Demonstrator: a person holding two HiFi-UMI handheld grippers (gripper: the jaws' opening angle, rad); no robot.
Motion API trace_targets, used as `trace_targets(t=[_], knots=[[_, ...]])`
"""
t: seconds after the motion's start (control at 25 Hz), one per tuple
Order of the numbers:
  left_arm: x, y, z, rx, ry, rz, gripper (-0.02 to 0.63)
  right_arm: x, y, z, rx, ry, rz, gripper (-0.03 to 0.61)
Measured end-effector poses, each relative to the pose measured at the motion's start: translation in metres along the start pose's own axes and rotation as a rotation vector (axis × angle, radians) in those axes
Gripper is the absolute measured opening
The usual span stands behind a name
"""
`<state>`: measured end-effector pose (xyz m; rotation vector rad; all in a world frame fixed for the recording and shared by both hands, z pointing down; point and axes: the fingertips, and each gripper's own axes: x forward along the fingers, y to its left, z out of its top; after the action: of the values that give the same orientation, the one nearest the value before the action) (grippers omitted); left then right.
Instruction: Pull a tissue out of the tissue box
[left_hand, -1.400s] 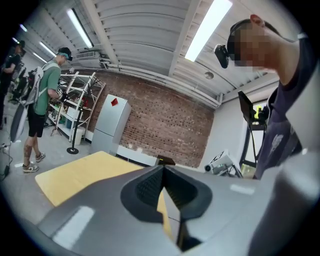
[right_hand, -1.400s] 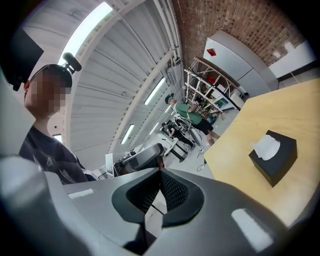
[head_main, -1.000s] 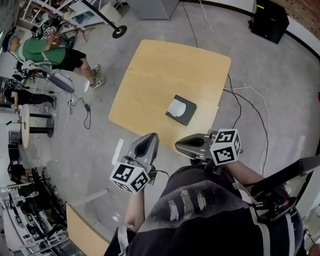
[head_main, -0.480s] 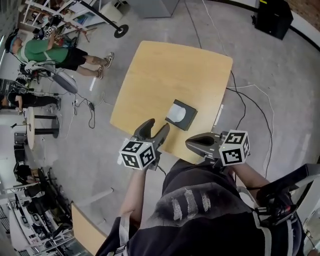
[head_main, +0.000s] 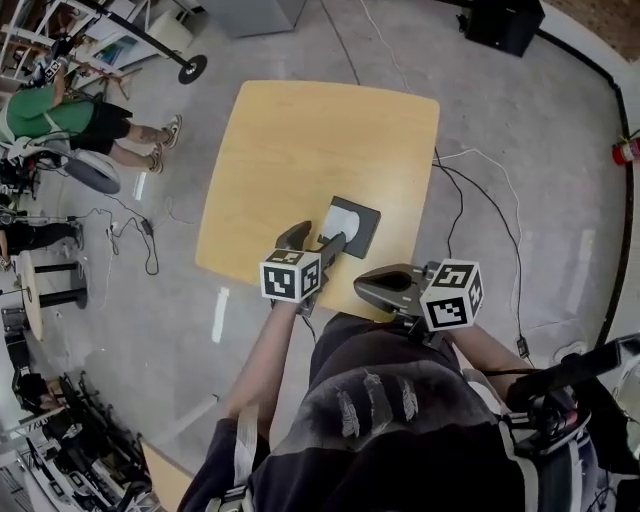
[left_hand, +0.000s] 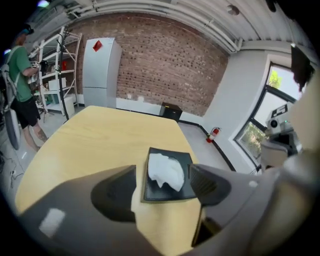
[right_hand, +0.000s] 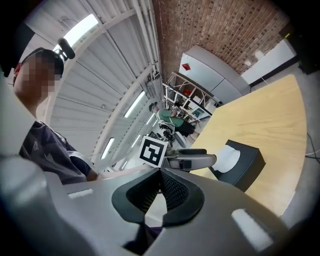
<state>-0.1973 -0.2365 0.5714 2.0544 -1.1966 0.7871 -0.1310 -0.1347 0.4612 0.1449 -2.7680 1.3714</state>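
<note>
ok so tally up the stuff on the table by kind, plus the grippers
tissue box: 1
tissue: 1
grippers: 2 (left gripper, right gripper)
total: 4

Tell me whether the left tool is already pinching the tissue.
No: the left tool has just been opening its jaws, which stand clear of the tissue.

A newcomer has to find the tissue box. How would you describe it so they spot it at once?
Find the light wooden table on the grey floor. Near its edge closest to the person lies the tissue box, the only thing on it: flat, black, square, with a white tissue puffing from its top.
</note>
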Motion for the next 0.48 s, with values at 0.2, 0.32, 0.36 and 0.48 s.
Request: trace_targets(t=[0.2, 0.32, 0.36, 0.48], knots=[[-0.001, -0.005, -0.011, 0.015, 0.013, -0.065, 0.301, 0.010, 0.004, -0.009, 0.042, -0.016, -0.052, -0.003], [0.003, -0.008, -0.007, 0.037, 0.008, -0.074, 0.289, 0.007, -0.005, -0.006, 0.066, -0.035, -0.083, -0.003], [0.005, -0.008, -0.007, 0.048, 0.011, -0.074, 0.281, 0.008, -0.007, -0.005, 0.070, -0.037, -0.091, -0.003], [0.010, -0.012, -0.007, 0.058, 0.029, -0.095, 0.212, 0.008, -0.010, -0.003, 0.061, -0.032, -0.105, -0.003]])
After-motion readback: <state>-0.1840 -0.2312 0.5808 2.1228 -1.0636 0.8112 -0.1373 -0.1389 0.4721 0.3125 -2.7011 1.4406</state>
